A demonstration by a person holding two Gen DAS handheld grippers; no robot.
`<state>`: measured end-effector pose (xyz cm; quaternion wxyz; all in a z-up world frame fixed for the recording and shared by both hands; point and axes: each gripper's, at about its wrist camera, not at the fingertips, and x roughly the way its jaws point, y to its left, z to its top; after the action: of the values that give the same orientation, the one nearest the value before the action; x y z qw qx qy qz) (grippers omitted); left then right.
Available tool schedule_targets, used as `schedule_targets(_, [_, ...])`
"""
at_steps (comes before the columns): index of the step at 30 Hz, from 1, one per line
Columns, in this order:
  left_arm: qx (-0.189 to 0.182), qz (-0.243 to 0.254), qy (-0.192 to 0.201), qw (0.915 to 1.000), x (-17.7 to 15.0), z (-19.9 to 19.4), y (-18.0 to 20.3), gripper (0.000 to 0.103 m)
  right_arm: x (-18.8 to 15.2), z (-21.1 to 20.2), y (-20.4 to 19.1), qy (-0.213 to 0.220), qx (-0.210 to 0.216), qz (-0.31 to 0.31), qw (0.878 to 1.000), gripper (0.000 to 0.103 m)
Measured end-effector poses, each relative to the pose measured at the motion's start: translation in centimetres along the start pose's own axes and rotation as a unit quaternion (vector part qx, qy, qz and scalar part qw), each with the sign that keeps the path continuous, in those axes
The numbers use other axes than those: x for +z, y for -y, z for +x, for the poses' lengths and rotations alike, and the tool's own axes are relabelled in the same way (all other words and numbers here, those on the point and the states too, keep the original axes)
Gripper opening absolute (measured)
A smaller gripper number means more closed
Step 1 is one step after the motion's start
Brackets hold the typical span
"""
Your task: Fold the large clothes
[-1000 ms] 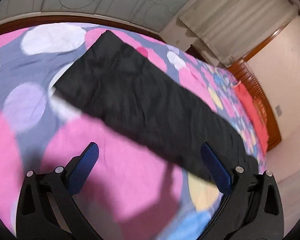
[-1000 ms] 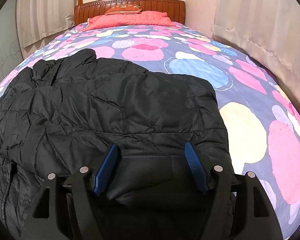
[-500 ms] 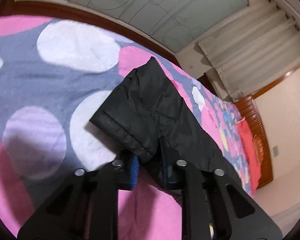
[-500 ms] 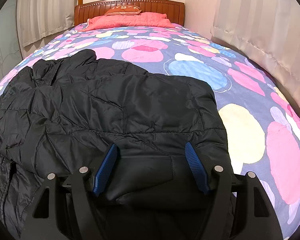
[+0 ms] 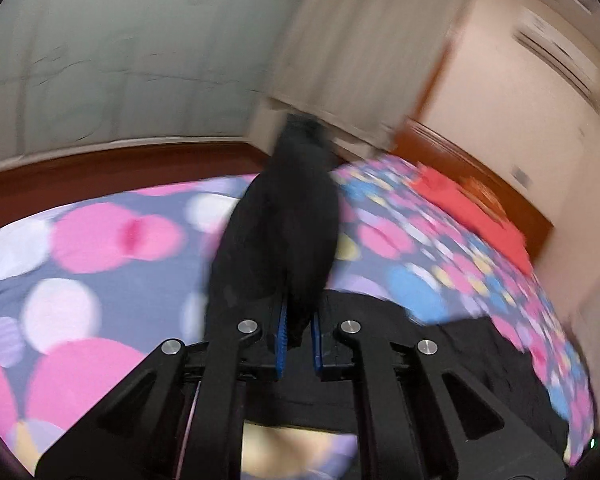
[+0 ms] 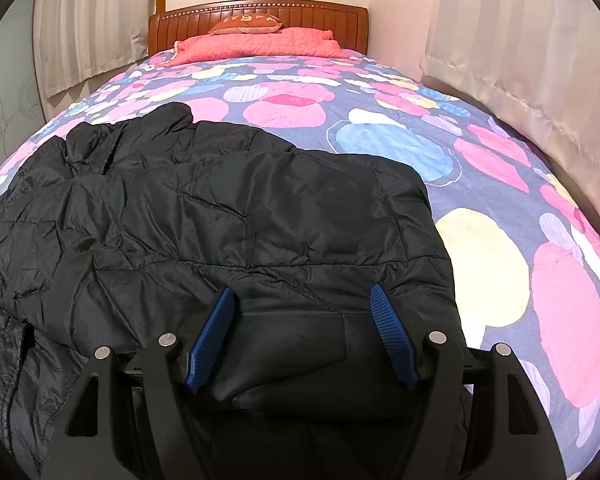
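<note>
A black quilted jacket (image 6: 236,216) lies spread on the bed, over its near left part. My left gripper (image 5: 298,312) is shut on the jacket's black sleeve (image 5: 284,220) and holds it raised above the bedspread; the view is blurred by motion. More of the jacket (image 5: 480,356) lies below to the right. My right gripper (image 6: 302,312) is open and rests low over the jacket's near edge, with black fabric between its blue pads (image 6: 212,336), not pinched.
The bed has a spotted pink, blue and purple bedspread (image 6: 500,208). Red pillows (image 6: 256,42) and a wooden headboard (image 6: 260,10) are at the far end. Curtains (image 6: 500,48) hang on the right, a wall panel (image 5: 120,60) beyond the bed's left edge.
My left gripper closed on the sleeve's end and lifted it up off the bedspread, swinging toward the jacket body. My right gripper stayed open and still.
</note>
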<state>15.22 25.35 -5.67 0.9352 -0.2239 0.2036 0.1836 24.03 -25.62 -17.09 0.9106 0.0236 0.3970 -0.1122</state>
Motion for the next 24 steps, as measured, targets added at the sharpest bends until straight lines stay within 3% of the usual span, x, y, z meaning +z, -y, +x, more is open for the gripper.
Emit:
schedule_targets(4, [-0.051,0.063,-0.026,0.9964,-2.5,0.6,7.5,0.008,0.2,-0.1,0.2,0.002,0.002,0.003,1.000,0.070])
schedule_targets(11, [-0.119,0.147,-0.076,0.9790,-8.5,2.0,19.3,0.008,0.2,-0.1,0.2,0.004,0.006,0.007,1.000,0.070])
schedule_targets(20, [-0.185,0.217,-0.122,0.9507,-15.7,2.6,29.3,0.008,0.1,0.2,0.2,0.007,0.010,0.012,1.000,0.071])
schedule_targets(24, [-0.189,0.247,-0.142,0.9398,-18.7,3.4,31.2,0.008,0.0,0.3,0.0,0.008,0.011,0.013,1.000,0.071])
